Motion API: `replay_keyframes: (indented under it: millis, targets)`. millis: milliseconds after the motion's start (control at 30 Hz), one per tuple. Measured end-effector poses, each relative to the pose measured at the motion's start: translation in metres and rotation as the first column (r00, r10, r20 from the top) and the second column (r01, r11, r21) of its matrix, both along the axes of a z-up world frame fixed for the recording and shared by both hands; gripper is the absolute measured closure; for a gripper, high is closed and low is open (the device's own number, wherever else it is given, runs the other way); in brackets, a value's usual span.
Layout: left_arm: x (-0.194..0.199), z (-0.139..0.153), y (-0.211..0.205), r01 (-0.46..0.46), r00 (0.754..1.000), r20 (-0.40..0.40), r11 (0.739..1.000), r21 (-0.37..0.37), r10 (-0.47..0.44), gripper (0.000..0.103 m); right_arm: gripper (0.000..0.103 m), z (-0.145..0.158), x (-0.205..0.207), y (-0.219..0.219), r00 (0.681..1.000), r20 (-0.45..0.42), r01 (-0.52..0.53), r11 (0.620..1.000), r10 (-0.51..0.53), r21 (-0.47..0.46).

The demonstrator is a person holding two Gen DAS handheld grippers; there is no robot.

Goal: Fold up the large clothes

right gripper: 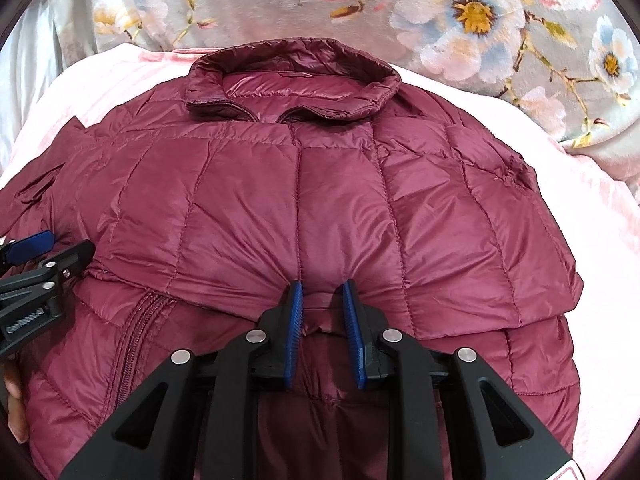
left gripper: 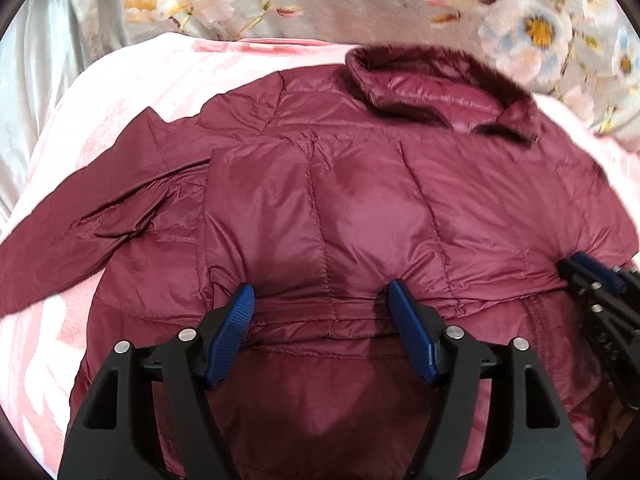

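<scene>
maroon puffer jacket (right gripper: 304, 208) on pink blanket (right gripper: 592, 264)

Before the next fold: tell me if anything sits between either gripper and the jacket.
Nothing visible does. The left gripper and right gripper both sit directly on the maroon jacket, which lies on the pink blanket.

The right tongs (right gripper: 322, 300) are pressing down into a maroon quilted jacket (right gripper: 248, 200), their blue pads narrowly apart with a small ridge of fabric bunching between them. Beyond the tongs the collar (right gripper: 296, 80) is lying toward a floral blanket (right gripper: 460, 20). Left of them, the left tongs (right gripper: 32, 248) are resting beside the zipper (right gripper: 132, 340).
</scene>
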State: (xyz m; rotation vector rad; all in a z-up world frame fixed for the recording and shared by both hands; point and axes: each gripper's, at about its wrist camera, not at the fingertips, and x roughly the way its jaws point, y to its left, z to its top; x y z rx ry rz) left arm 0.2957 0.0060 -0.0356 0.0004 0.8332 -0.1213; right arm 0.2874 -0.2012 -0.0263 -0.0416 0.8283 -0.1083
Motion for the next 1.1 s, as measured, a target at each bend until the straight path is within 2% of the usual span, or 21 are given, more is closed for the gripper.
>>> replay_keyframes:
  millis: [33, 100, 167, 233, 333, 400, 467, 600, 633, 767, 800, 833, 867, 900, 967, 1000, 1100]
  targets:
    - [-0.005, 0.005, 0.009, -0.003, 1.0, 0.003, 0.999, -0.038, 0.004, 0.035, 0.077, 0.0, 0.0, -0.001, 1.0, 0.001, 0.003, 1.0, -0.003, 0.003]
    - [-0.022, 0.02, 0.039, -0.038, 0.999, 0.014, 0.993, -0.11, 0.039, 0.023, 0.07, 0.004, -0.004, -0.002, 1.0, 0.015, 0.021, 1.0, -0.021, -0.006]
    - [-0.038, 0.034, 0.073, -0.062, 0.997, 0.036, 0.983, -0.175, 0.069, 0.016, 0.068, 0.015, -0.022, 0.003, 0.999, 0.037, 0.037, 0.999, -0.036, -0.013]
    - [-0.054, 0.046, 0.122, -0.147, 0.986, 0.057, 0.974, -0.171, 0.159, 0.014, 0.051, 0.026, -0.045, 0.01, 0.998, 0.065, -0.008, 0.999, 0.006, 0.034]
    - [-0.065, 0.043, 0.205, -0.306, 0.95, 0.016, 0.939, -0.159, 0.312, 0.013, 0.045, 0.032, -0.088, 0.028, 0.994, 0.089, -0.065, 0.992, 0.055, 0.105]
    - [-0.07, 0.029, 0.271, -0.443, 0.896, -0.053, 0.881, -0.168, 0.44, 0.013, 0.045, 0.026, -0.104, 0.037, 0.994, 0.079, -0.089, 0.987, 0.079, 0.133]
    - [-0.079, 0.016, 0.326, -0.566, 0.825, -0.105, 0.805, -0.18, 0.556, 0.013, 0.045, 0.015, -0.116, 0.043, 0.994, 0.066, -0.1, 0.984, 0.091, 0.147]
    - [-0.096, -0.001, 0.401, -0.718, 0.693, -0.15, 0.661, -0.217, 0.705, 0.014, 0.043, 0.002, -0.121, 0.048, 0.995, 0.055, -0.091, 0.986, 0.084, 0.139]
    - [-0.098, -0.003, 0.412, -0.739, 0.67, -0.149, 0.636, -0.221, 0.727, 0.014, 0.041, 0.001, -0.12, 0.048, 0.995, 0.053, -0.088, 0.986, 0.082, 0.141]
    - [-0.087, -0.01, 0.431, -0.759, 0.643, -0.147, 0.599, -0.255, 0.752, 0.014, 0.039, -0.002, -0.117, 0.044, 0.997, 0.041, -0.078, 0.983, 0.072, 0.167]
    - [-0.082, -0.009, 0.428, -0.762, 0.639, -0.14, 0.598, -0.248, 0.757, 0.019, 0.039, -0.003, -0.117, 0.044, 0.997, 0.041, -0.078, 0.983, 0.072, 0.169]
    - [-0.073, -0.008, 0.424, -0.757, 0.645, -0.136, 0.606, -0.243, 0.752, 0.025, 0.038, -0.003, -0.117, 0.044, 0.997, 0.04, -0.077, 0.983, 0.071, 0.169]
    - [-0.063, -0.005, 0.419, -0.748, 0.658, -0.134, 0.621, -0.233, 0.741, 0.044, 0.038, -0.004, -0.117, 0.044, 0.997, 0.038, -0.075, 0.983, 0.07, 0.17]
    - [-0.055, -0.004, 0.418, -0.738, 0.671, -0.138, 0.636, -0.228, 0.729, 0.071, 0.038, -0.004, -0.117, 0.044, 0.997, 0.038, -0.074, 0.983, 0.068, 0.17]
    - [-0.035, 0.005, 0.405, -0.702, 0.71, -0.144, 0.677, -0.22, 0.689, 0.098, 0.037, -0.004, -0.117, 0.044, 0.997, 0.039, -0.072, 0.982, 0.066, 0.173]
    - [-0.027, 0.011, 0.399, -0.686, 0.725, -0.125, 0.696, -0.211, 0.677, 0.097, 0.037, -0.004, -0.117, 0.043, 0.997, 0.04, -0.071, 0.982, 0.065, 0.177]
    - [-0.007, 0.053, 0.348, -0.615, 0.784, 0.011, 0.778, -0.13, 0.621, 0.1, 0.037, -0.004, -0.117, 0.041, 0.997, 0.041, -0.068, 0.98, 0.062, 0.188]
